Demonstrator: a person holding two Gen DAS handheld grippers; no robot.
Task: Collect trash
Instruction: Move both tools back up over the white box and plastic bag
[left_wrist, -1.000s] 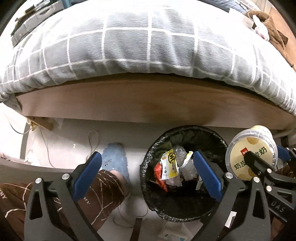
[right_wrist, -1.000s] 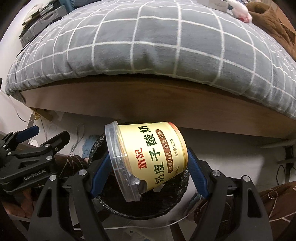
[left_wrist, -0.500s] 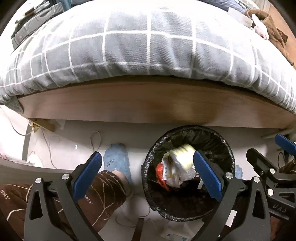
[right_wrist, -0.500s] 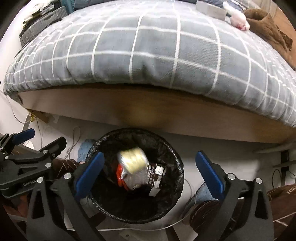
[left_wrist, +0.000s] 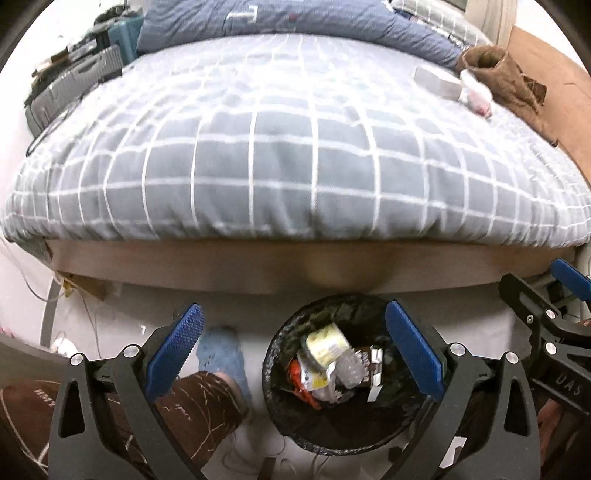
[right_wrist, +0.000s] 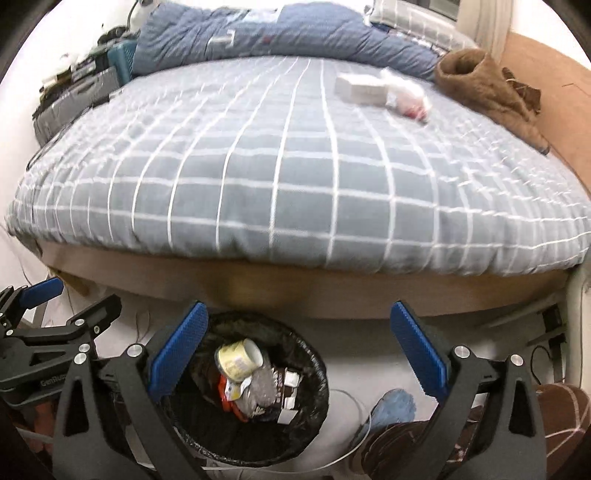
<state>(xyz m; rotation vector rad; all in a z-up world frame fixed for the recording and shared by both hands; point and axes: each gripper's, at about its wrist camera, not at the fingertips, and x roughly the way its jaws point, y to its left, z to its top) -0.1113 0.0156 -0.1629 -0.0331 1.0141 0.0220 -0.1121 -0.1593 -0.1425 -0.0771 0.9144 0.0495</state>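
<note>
Bedroom floor lies nearest, with the black-lined bin (right_wrist: 255, 391) standing just in front of the bed frame. Over it the right gripper (right_wrist: 295, 354) hangs with its jaws spread wide and nothing between them; the left gripper (left_wrist: 291, 354) is equally wide and bare, beside the bin and above the person's slippered foot (left_wrist: 221, 354). Inside the bin the yellow tub (right_wrist: 238, 356) lies on its side atop wrappers, so that piece of trash looks delivered and the step in hand is the turn toward the next item. Farther off, on the checked quilt (right_wrist: 295, 166), a white box (right_wrist: 360, 88) and a crumpled wrapper (right_wrist: 406, 98) lie touching or nearly so, near a brown garment (right_wrist: 487, 85). The next move probably calls for a reach across the bed with either gripper, squaring its jaws on the wrapper or box.
</note>
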